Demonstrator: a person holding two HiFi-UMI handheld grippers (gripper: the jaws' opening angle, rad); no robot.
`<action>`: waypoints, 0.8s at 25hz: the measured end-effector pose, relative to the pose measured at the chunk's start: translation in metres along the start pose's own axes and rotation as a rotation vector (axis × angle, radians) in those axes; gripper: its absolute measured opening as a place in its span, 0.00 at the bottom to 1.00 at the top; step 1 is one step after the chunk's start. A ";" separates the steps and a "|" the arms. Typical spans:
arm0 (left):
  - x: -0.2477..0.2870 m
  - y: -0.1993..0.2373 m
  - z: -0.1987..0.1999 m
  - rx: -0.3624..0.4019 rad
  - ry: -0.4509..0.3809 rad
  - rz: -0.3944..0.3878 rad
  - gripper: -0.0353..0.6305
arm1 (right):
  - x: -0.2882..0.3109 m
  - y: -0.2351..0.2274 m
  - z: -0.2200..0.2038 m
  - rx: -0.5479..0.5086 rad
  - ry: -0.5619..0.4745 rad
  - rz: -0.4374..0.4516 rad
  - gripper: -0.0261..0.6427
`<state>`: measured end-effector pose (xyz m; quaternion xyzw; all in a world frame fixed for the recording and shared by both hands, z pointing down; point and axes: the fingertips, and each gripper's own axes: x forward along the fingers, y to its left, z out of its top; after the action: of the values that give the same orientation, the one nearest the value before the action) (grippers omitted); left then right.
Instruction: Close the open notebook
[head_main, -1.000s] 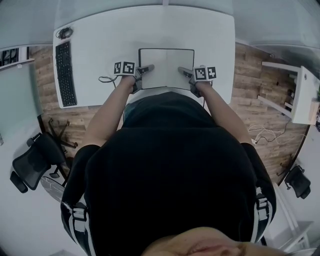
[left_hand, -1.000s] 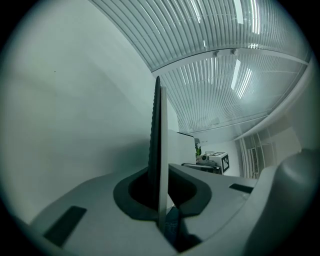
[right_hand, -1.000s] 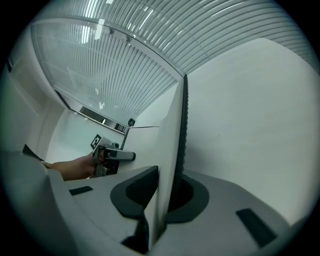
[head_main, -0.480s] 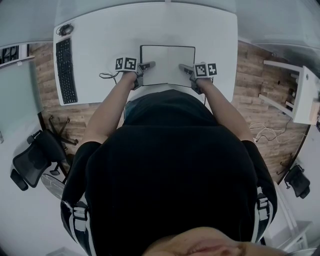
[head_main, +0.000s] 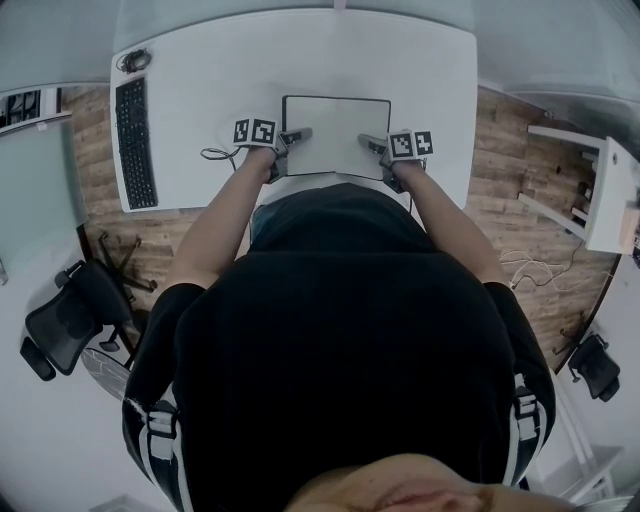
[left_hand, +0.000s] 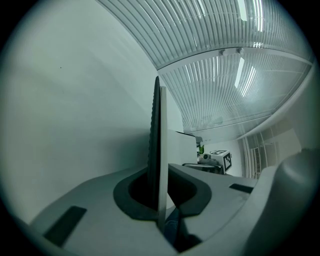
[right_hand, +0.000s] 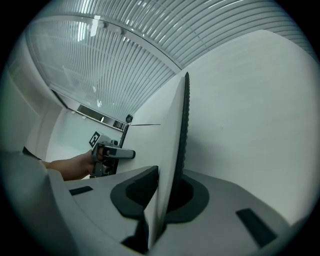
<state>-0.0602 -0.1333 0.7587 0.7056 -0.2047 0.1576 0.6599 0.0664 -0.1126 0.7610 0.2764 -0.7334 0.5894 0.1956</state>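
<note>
Closing is only starting: the left gripper (head_main: 297, 135) and right gripper (head_main: 371, 142) each pinch a side edge of the black-covered, white-paged open notebook (head_main: 335, 135). Next, one cover probably needs folding across.

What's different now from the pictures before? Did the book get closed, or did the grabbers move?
Nothing visibly changed. The notebook still lies open on the white desk. The left gripper still clamps its left edge and the right gripper still clamps its right edge. The keyboard has not moved either.
</note>
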 end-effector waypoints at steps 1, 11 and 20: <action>0.000 0.001 -0.001 -0.001 0.002 0.002 0.13 | 0.001 -0.001 -0.001 0.003 0.003 0.000 0.13; 0.002 0.006 -0.002 -0.003 0.006 0.017 0.13 | 0.003 -0.004 -0.002 0.018 0.004 0.000 0.13; 0.003 0.009 -0.003 -0.025 -0.003 0.022 0.13 | 0.002 -0.007 -0.001 0.026 0.000 -0.002 0.13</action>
<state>-0.0624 -0.1309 0.7684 0.6954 -0.2152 0.1611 0.6665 0.0697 -0.1130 0.7679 0.2796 -0.7256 0.5985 0.1926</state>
